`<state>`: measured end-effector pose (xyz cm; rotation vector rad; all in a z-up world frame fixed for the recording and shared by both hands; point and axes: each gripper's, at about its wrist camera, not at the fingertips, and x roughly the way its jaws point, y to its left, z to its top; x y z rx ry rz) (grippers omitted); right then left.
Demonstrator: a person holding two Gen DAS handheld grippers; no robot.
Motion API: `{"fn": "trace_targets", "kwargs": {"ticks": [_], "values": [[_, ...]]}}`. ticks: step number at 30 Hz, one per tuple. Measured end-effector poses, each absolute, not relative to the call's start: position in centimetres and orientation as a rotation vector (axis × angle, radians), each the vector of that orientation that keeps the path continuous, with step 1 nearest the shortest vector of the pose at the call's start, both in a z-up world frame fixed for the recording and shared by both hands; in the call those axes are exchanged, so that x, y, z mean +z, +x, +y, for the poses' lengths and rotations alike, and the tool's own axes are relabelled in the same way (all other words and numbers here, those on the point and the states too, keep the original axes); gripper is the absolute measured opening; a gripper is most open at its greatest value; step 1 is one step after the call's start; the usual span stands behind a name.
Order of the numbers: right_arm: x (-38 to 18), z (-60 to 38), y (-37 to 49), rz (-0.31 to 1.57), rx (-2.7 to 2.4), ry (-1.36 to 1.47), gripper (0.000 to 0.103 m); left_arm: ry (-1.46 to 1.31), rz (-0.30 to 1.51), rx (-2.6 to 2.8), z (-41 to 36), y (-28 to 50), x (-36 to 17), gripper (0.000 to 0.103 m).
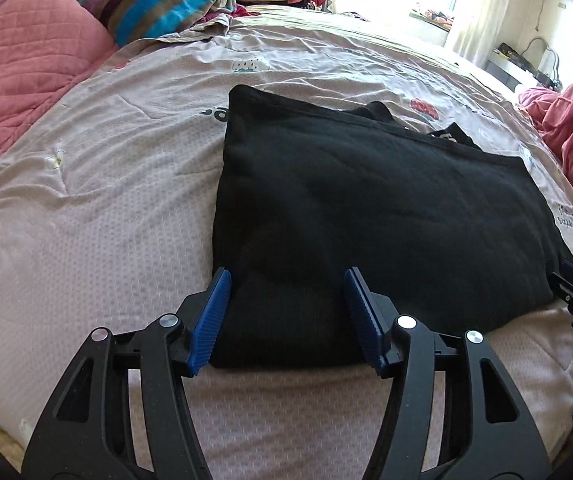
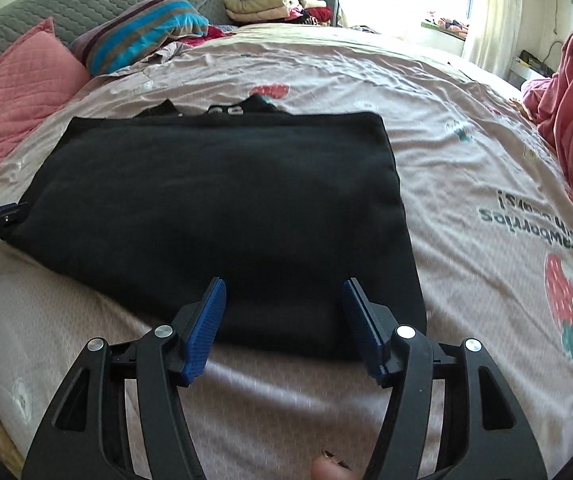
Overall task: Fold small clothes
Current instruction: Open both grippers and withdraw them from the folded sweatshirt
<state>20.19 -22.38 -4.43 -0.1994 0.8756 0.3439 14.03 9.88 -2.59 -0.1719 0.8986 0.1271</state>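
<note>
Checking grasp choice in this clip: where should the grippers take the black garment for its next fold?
Probably the near folded edge of the black garment, from the near side: left gripper and right gripper already straddle it, open, one toward each near corner.

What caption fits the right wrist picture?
Open right gripper poised at the near edge of a folded black garment on a strawberry-print bedsheet.

Home bedroom: bed (image 2: 366, 80), pillows (image 2: 18, 92).

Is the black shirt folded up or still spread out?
Folded. The shirt lies on the bed as a thick rectangle, more black cloth peeking from under its far edge.
</note>
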Motion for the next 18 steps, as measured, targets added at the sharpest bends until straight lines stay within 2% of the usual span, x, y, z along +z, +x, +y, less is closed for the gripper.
{"fn": "trace_targets", "kwargs": {"ticks": [5,12,14,16,17,18], "values": [[-4.2,-22.5,19.5,0.881,0.336,-0.186,0.060,-0.194,0.904,0.127,10.1,13.1,-2.5,0.053],[-3.7,-22.8,18.5,0.884,0.343,-0.151,0.072,-0.205,0.903,0.120,10.0,11.7,-1.9,0.061],[-3.6,-22.8,18.2,0.878,0.340,-0.157,0.072,-0.210,0.903,0.116,10.0,11.2,-1.8,0.065],[-3.4,-22.8,17.8,0.873,0.339,-0.154,0.081,-0.215,0.905,0.110,9.8,10.9,-1.7,0.067],[-3.3,-22.9,17.8,0.871,0.339,-0.150,0.089,-0.217,0.905,0.108,9.8,10.7,-1.7,0.069],[-3.2,-22.9,17.6,0.868,0.336,-0.147,0.090,-0.218,0.904,0.106,9.7,10.5,-1.6,0.070]]}}
